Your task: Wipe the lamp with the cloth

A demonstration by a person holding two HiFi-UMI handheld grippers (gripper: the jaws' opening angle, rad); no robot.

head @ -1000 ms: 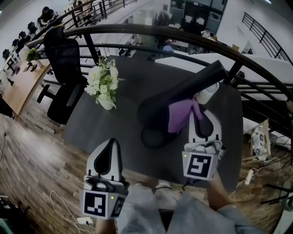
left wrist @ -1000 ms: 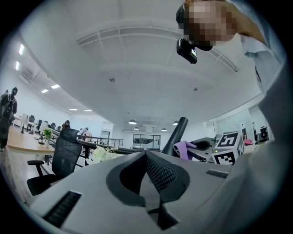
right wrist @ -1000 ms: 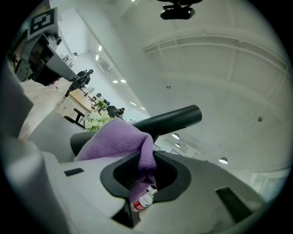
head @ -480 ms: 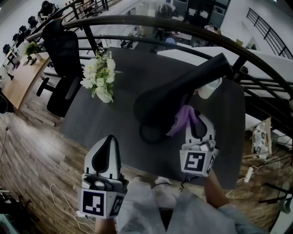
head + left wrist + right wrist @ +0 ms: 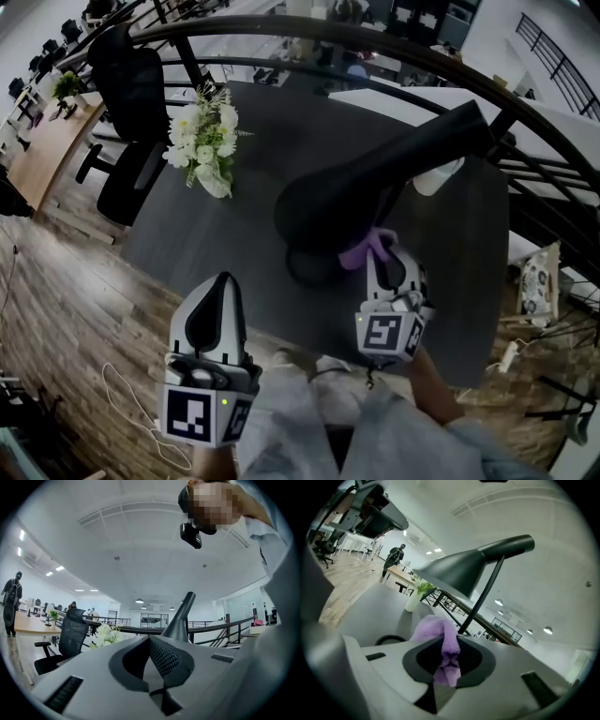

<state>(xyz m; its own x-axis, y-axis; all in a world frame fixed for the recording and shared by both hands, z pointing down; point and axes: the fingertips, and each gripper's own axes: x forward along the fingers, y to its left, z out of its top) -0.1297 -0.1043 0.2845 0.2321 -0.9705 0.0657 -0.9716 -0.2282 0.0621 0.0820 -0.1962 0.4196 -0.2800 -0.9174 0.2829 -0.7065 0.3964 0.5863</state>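
The right hand-held gripper pinches the purple cloth close below the black lamp on the dark table. The left hand-held gripper, jaws pressed together and empty, hangs off the table's near edge.

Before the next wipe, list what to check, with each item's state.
1. Grip on cloth by right gripper jaws: ok.
2. Contact of cloth with lamp: cannot tell.
3. Idle left gripper shut, empty, clear of lamp: ok.
4. Round lamp base flat on table: ok.
5. Gap between flowers and lamp: ok.
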